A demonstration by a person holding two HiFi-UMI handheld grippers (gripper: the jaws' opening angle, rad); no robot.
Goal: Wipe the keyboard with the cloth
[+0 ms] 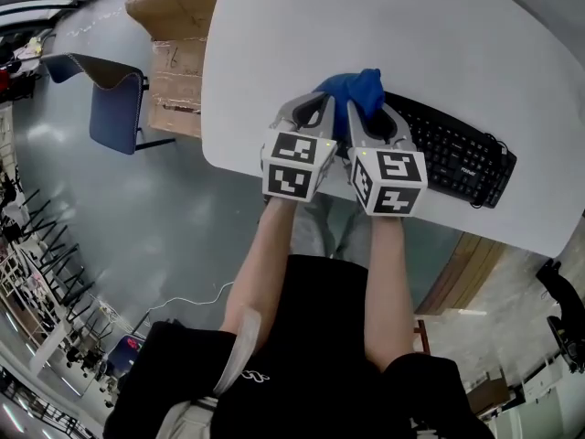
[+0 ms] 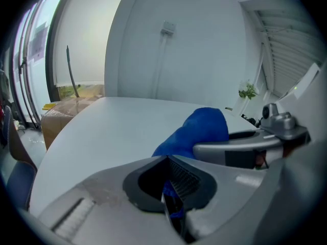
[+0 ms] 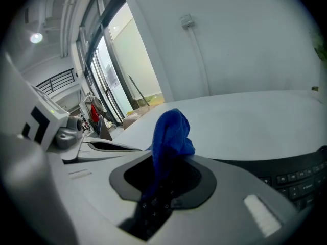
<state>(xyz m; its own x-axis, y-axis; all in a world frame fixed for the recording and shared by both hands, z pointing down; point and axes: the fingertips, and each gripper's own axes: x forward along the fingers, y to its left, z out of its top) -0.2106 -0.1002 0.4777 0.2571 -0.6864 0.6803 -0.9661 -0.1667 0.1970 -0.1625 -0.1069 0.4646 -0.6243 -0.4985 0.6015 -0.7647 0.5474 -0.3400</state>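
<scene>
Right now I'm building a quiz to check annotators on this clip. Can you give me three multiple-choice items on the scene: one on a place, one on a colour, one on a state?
1. Where does the keyboard lie?
A. On the table, near its edge
B. In a drawer
C. On a shelf

2. What colour is the cloth?
A. Red
B. Blue
C. White

3. How is the left gripper?
A. Open and empty
B. Shut on the keyboard
C. Shut on the cloth

Answers:
1. A: the head view shows the keyboard flat on the white table, along the edge nearest the person.
2. B: the cloth is blue in all three views.
3. C: the left gripper view shows the jaws together with a fold of cloth pinched between them.
</scene>
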